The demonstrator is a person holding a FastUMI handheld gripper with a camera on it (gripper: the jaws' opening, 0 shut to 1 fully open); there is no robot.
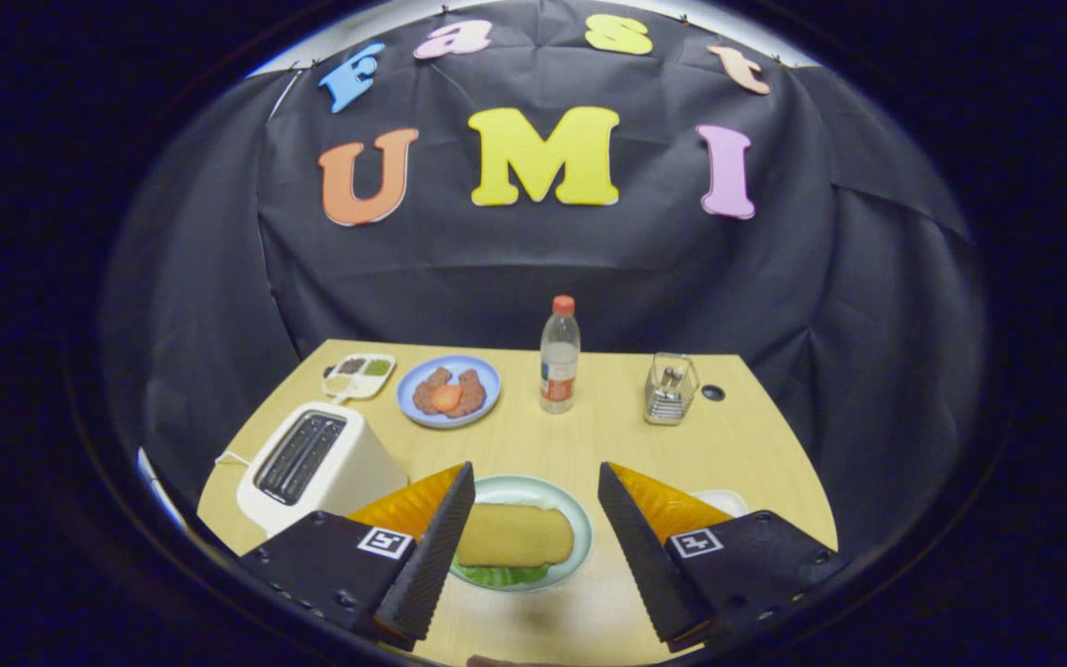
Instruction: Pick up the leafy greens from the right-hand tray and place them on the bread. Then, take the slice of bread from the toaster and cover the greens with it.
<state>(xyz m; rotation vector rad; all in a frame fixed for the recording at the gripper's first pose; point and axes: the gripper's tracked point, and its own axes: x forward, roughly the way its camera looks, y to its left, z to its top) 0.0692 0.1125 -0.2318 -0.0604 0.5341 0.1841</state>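
Observation:
A slice of bread [513, 534] lies on a pale green plate [571, 505] between my two fingers, a little below them. A strip of leafy greens [501, 575] pokes out from under the bread's near edge. My gripper [535, 482] stands open above the plate, and nothing is held between the fingers. The white toaster [316, 463] sits on the table to the left of the left finger; its two slots look dark. A small piece of a white tray [723, 500] peeks out behind the right finger.
Farther back on the wooden table [608, 445] stand a blue plate with meat and a tomato slice [449, 391], a small divided dish [359, 374], a water bottle [559, 356] and a metal holder [670, 387]. A dark hole [713, 393] lies beside the holder.

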